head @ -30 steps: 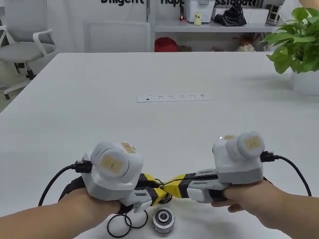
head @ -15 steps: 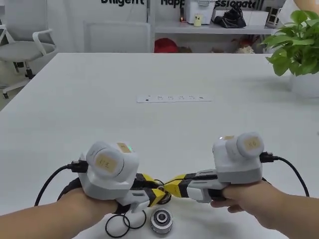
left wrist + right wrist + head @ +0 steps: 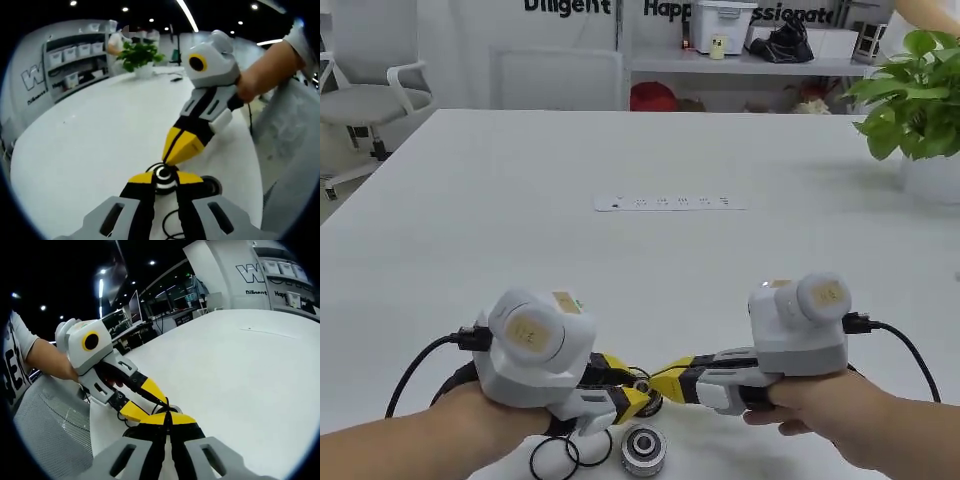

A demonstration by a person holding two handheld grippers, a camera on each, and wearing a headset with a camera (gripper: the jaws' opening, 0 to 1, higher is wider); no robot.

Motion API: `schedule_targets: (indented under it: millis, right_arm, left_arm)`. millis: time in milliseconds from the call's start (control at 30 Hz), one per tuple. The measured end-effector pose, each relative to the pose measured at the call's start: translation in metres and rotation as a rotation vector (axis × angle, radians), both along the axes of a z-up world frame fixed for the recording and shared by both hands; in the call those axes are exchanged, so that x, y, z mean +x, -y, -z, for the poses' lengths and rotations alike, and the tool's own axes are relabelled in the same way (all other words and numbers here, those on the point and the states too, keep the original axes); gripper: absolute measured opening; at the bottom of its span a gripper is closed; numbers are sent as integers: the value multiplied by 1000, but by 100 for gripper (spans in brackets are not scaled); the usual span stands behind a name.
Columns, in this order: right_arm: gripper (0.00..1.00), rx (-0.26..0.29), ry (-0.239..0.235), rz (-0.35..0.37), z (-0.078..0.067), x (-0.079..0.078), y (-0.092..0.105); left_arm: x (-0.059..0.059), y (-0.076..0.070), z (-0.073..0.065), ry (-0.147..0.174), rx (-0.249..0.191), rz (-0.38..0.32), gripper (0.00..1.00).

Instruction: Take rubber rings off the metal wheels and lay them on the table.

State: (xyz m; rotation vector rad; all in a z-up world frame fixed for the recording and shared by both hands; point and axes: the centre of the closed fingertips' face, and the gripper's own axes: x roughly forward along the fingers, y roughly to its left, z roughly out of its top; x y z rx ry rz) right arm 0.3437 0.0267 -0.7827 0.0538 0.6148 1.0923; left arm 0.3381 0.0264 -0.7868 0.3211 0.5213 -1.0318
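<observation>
- One metal wheel [image 3: 163, 174] was up off the bench [image 3: 620, 270], clamped between the two yellow tips of the left hand-held gripper [image 3: 625, 395], whose jaws stood only as wide as the wheel.
- At that wheel's far edge, the right hand-held gripper [image 3: 165, 417] had its jaws drawn almost together, pinching the thin black rubber ring [image 3: 150, 167] that looped out from the wheel's rim.
- A second metal wheel [image 3: 643, 448] lay flat on the bench just below the held wheel, on the person's side, touched by neither hand-held gripper.
- Two loose rubber rings [image 3: 578, 450] lay overlapping on the bench, just left of that second wheel and below-left of the held one.
- By count: two wheels, three rings, two hand-held grippers.
- Well beyond the held wheel, one white power strip [image 3: 670, 201] lay mid-bench.
- One potted plant [image 3: 910, 90] stood far off to the right of the held wheel.
</observation>
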Motion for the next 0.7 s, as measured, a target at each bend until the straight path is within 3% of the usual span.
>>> schedule_targets:
  millis: [700]
  right_arm:
    - [0,32,5,15,-14,-1,0]
  left_arm:
    - [-17,-5,-26,30,-55,40,32]
